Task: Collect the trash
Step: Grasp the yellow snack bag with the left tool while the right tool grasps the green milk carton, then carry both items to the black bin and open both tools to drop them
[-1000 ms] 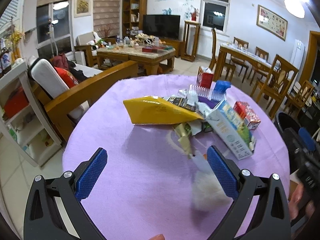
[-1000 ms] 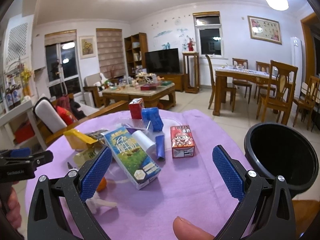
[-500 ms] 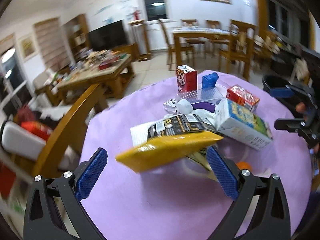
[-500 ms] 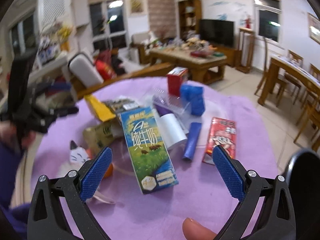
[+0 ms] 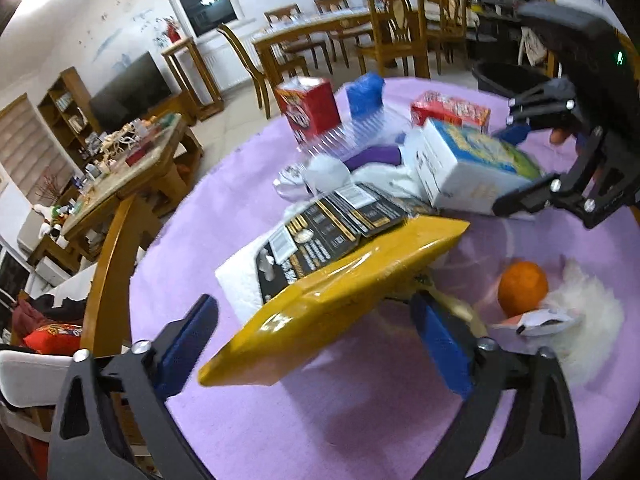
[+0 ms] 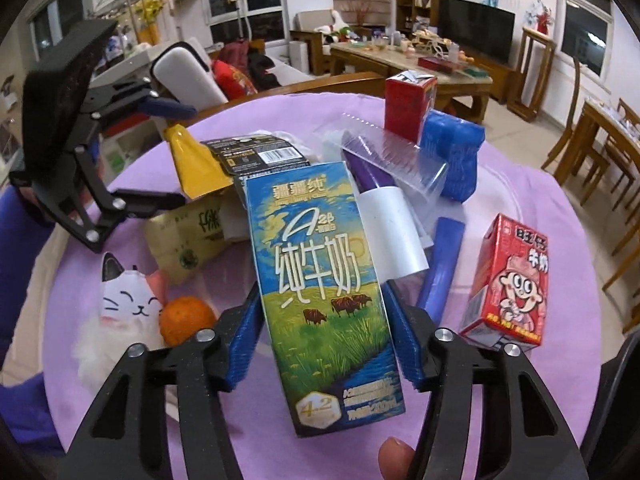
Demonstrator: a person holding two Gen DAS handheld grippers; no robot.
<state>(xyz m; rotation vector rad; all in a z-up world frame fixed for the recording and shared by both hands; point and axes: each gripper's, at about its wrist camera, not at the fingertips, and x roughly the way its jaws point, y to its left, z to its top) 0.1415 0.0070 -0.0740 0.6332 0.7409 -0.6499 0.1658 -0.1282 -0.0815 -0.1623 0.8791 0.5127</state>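
A yellow snack bag (image 5: 340, 292) lies tilted on the purple-clothed round table (image 5: 360, 420). It sits between the jaws of my left gripper (image 5: 316, 344), which are wide and closing, and the pads stand clear of it. A blue and green milk carton (image 6: 320, 280) lies lengthwise between the jaws of my right gripper (image 6: 324, 340). Those jaws are closing, and both blue pads sit against the carton's sides. In the left wrist view the right gripper (image 5: 508, 168) straddles the milk carton (image 5: 472, 164). The right wrist view shows the left gripper (image 6: 184, 156) around the yellow bag (image 6: 196, 164).
Around them lie a red drink box (image 6: 508, 280), an upright red box (image 6: 408, 104), a blue pack (image 6: 452, 156), a purple stick (image 6: 440, 264), an orange (image 6: 186, 318), a cat-faced white toy (image 6: 128, 300) and a gold packet (image 6: 188, 236). A black bin (image 5: 508, 76) stands beyond the table's far edge.
Both grippers rolled and moved in over the pile. The left one came around the yellow bag. The right one narrowed from wide open onto the milk carton.
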